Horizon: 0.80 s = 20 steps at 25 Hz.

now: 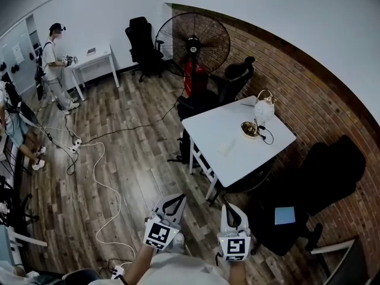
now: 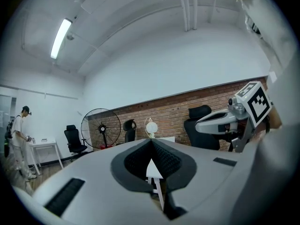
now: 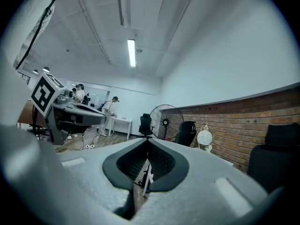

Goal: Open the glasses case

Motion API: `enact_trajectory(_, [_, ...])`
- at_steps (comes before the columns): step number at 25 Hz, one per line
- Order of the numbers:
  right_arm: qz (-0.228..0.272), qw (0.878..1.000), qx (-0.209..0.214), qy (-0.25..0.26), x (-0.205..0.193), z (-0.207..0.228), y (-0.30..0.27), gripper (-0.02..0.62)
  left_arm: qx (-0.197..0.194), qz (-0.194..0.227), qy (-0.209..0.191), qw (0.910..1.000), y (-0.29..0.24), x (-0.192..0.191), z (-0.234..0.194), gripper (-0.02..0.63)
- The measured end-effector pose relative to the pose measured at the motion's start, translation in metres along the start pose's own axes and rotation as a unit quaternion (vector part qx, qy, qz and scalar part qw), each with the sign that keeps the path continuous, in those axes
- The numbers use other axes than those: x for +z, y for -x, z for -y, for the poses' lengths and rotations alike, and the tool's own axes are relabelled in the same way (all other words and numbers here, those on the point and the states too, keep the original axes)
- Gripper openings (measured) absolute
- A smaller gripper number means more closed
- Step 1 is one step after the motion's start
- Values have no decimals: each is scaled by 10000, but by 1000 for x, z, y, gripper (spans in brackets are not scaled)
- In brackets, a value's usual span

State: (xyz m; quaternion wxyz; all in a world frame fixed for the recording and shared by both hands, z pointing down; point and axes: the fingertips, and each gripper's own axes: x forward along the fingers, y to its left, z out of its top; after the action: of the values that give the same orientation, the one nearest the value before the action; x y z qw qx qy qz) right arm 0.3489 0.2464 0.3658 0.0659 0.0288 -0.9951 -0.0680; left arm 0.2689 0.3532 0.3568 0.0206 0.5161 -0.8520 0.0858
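A white table (image 1: 261, 150) stands ahead on the wooden floor. On it sit a white globe-shaped lamp (image 1: 264, 107), a brass-coloured round dish (image 1: 249, 129) and a small pale flat object (image 1: 227, 148); I cannot tell whether that is the glasses case. My left gripper (image 1: 173, 203) and right gripper (image 1: 230, 211) are side by side at the bottom of the head view, short of the table and pointing toward it. Each is shut with nothing between its jaws, as the left gripper view (image 2: 151, 140) and the right gripper view (image 3: 148, 140) show.
A big floor fan (image 1: 193, 40) and black office chairs (image 1: 234, 79) stand behind the table by the brick wall. Another black chair (image 1: 309, 189) with a blue pad is at the right. Cables (image 1: 101, 183) trail over the floor. A person (image 1: 54, 64) stands at a far white table.
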Motion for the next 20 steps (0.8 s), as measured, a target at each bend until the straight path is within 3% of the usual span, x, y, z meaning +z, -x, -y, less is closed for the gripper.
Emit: enact_trajectory(20, [-280,9985,-451,101,0,10,-107,6,-450,108,167,9988,-78,-13,-87,3])
